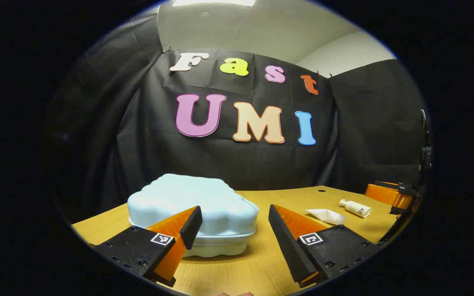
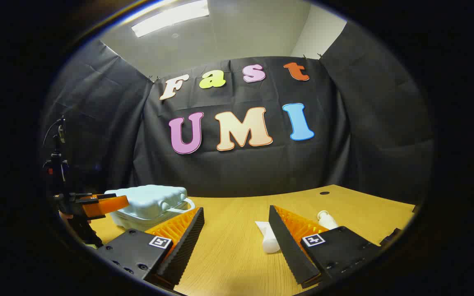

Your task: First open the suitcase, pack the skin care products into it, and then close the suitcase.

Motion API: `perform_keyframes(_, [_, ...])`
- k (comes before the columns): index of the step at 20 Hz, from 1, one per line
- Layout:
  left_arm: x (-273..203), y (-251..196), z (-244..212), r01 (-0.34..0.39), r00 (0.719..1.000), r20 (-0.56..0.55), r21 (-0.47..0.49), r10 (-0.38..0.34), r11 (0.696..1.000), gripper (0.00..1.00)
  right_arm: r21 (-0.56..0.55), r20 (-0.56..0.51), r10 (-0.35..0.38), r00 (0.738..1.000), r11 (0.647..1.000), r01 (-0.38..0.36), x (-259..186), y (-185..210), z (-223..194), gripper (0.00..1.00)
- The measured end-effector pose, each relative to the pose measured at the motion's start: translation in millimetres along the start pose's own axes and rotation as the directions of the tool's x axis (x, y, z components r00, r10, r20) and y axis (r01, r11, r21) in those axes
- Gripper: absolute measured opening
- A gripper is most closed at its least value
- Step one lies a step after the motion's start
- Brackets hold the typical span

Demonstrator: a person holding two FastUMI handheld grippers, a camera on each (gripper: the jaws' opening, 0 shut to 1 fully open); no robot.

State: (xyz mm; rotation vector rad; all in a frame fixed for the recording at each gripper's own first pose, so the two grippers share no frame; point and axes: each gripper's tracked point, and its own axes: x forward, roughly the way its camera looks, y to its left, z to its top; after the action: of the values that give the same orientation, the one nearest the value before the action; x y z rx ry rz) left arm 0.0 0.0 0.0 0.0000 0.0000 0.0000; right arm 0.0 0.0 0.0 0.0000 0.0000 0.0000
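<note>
Suitcase: pale blue, ribbed, seemingly closed

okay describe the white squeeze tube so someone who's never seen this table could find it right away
On the wooden table, look right of the pale blue suitcase. The squeeze tube lies flat there beside a small bottle. The tube is plain, tapering flat; the bottle is round with a cap.

Left tongs: each finger is a wedge with a ribbed inner face, fixed to a black block. Every block carries a small square black-and-white marker and sunken screws. Right tongs: same build, ribbed wedges, black blocks, square markers, screw heads along the left block's edge.
</note>
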Motion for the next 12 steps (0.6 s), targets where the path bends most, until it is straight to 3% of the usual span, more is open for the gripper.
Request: perform_keyframes(12, [-2.1, -2.2, 2.6, 0.003, 1.000, 0.002, 0.009, -0.003, 1.000, 0.95, -0.008, 0.003, 0.014, 1.000, 1.000, -0.014, -2.2, 8.2, 1.9, 0.99])
